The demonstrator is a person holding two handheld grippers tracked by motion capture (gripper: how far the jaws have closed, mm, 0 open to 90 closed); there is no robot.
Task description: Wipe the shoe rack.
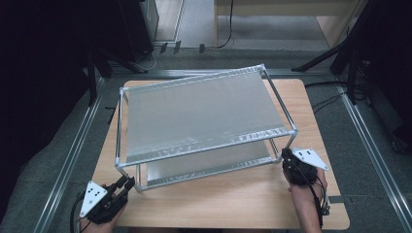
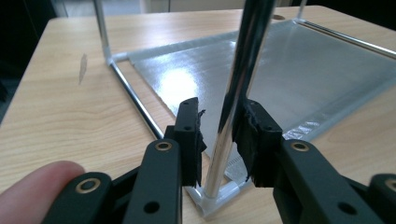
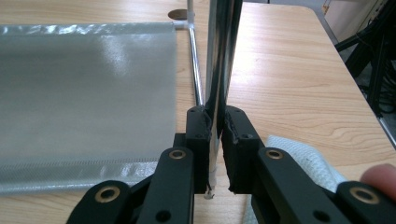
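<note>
Here the two-tier metal rack (image 1: 204, 116) stands on the wooden table (image 1: 233, 204), turned slightly askew to the table's edges, with its front posts nearest the person. The right gripper (image 1: 286, 155) is at the rack's front right post (image 3: 219, 70). In the right gripper view both black pads are pressed against this chrome post low down, pinching it. A pale cloth (image 3: 303, 163) lies on the table just beside that gripper. The left gripper (image 1: 127, 183) is at the front left post (image 2: 238, 84), near the white corner joint (image 2: 215, 200) at its foot. In the left gripper view the post stands between the jaws. One pad touches it, while the other pad stands apart with a visible gap, so the jaws are spread around the post without clamping it. The lower shelf (image 2: 289, 70) lies behind the post.
</note>
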